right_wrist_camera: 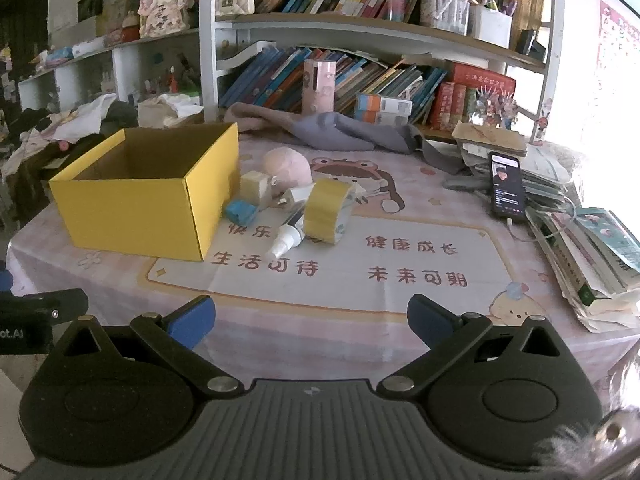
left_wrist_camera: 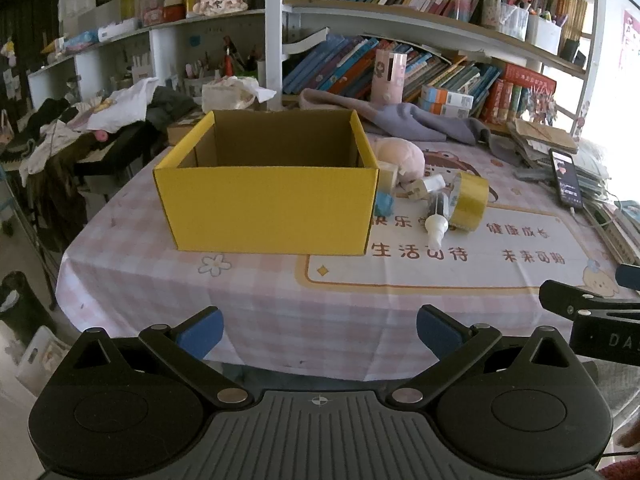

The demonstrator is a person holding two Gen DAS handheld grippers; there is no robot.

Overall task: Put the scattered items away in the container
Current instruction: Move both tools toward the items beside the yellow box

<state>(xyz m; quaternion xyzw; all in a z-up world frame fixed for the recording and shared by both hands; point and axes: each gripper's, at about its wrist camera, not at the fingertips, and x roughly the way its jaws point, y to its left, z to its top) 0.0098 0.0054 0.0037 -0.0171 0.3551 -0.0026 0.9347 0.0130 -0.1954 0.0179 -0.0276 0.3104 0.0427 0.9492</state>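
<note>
An open yellow cardboard box point(left_wrist_camera: 268, 208) point(right_wrist_camera: 136, 204) stands on the pink checked tablecloth; its inside looks bare. Right of it lies a cluster: a yellow tape roll point(left_wrist_camera: 470, 200) point(right_wrist_camera: 326, 210), a small spray bottle with a white cap point(left_wrist_camera: 436, 220) point(right_wrist_camera: 290, 234), a blue object point(left_wrist_camera: 383, 203) point(right_wrist_camera: 241, 212), a cream cube point(right_wrist_camera: 254, 186), a white plug point(right_wrist_camera: 298, 196) and a pink plush ball point(left_wrist_camera: 400, 156) point(right_wrist_camera: 288, 166). My left gripper point(left_wrist_camera: 320, 330) is open and empty near the table's front edge. My right gripper point(right_wrist_camera: 311, 318) is open and empty, also at the front edge.
A phone point(right_wrist_camera: 507, 188) leans on a stack of books and papers point(right_wrist_camera: 592, 264) at the right. A grey cloth point(right_wrist_camera: 340, 132) and a pink tube point(right_wrist_camera: 319, 86) lie at the back before the bookshelves. Clothes are piled left of the table point(left_wrist_camera: 80, 128).
</note>
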